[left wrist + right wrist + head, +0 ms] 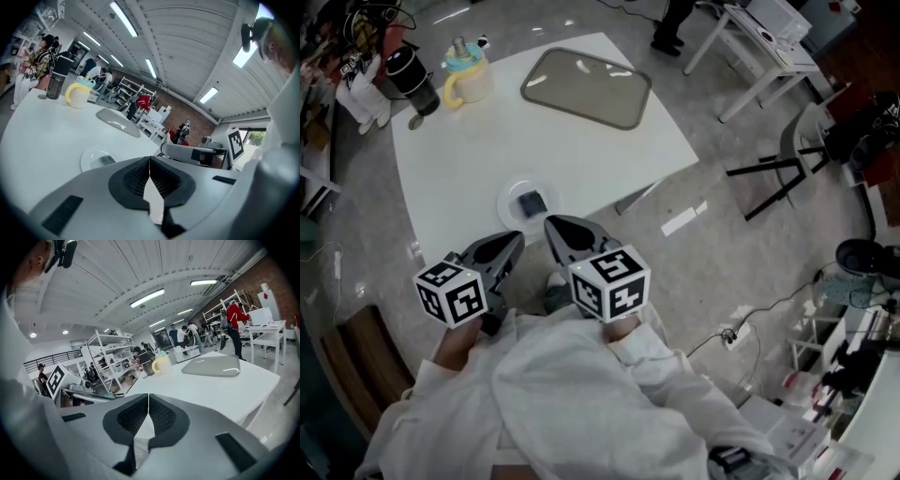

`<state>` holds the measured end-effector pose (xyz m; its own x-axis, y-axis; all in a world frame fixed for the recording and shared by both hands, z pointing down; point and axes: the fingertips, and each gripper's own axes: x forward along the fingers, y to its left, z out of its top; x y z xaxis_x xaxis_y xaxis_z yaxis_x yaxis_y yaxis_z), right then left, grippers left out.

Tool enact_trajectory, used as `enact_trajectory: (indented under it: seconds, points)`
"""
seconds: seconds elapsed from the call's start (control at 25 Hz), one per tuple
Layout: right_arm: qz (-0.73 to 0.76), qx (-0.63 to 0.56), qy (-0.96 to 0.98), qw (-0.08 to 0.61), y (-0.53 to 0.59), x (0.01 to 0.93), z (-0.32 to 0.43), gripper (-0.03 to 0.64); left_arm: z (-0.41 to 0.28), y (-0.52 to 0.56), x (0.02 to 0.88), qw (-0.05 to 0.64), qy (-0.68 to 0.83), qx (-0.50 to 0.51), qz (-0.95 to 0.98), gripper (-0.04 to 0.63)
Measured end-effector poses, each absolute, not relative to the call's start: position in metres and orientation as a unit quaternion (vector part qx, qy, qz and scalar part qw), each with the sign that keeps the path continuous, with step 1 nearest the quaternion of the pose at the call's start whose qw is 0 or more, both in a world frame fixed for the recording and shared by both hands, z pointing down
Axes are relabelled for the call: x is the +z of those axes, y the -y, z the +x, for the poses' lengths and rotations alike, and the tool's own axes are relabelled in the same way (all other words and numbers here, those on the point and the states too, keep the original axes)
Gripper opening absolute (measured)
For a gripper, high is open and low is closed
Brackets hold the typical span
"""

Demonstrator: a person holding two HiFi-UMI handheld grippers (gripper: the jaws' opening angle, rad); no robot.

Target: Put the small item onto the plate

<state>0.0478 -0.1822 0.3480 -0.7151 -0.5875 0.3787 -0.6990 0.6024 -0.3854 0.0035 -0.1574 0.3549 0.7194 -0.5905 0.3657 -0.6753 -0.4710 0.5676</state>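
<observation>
Small item [530,202] is in neither pair of jaws: the left gripper [508,246] has its dark ribbed pads pressed together with nothing between them, and the right gripper [562,230] is closed the same way, empty. The 2 grippers are held side by side at the near side of the table [609,150], pointing toward it and slightly down. Each has its marker cube behind the jaws and a white sleeve [581,394] behind that. Just ahead of the jaw tips the item lies in the middle of the plate [505,208], a small round white one close to the table's near side. The item looks like a dark grey squarish block, though it is too small to be sure. Farther across the table lies a grey tray [586,86], well apart from the plate. At the far left corner a yellow cup [467,80] with a teal lid stands beside a dark tumbler [412,82]
</observation>
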Motion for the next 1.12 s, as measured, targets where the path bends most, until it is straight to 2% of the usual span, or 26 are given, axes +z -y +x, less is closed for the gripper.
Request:
enact_trajectory:
  seconds: [0.52, 1.12]
  points:
    - [0.374, 0.269, 0.873, 0.161, 0.206, 0.376, 0.054, 0.015, -0.004, 0.183, 0.364, 0.364, 0.386, 0.057, 0.846, 0.011]
    - [0.394, 0.302, 0.853, 0.163, 0.216, 0.386, 0.041, 0.017, -0.020, 0.205, 0.376, 0.377, 0.354, 0.102, 0.850, 0.011]
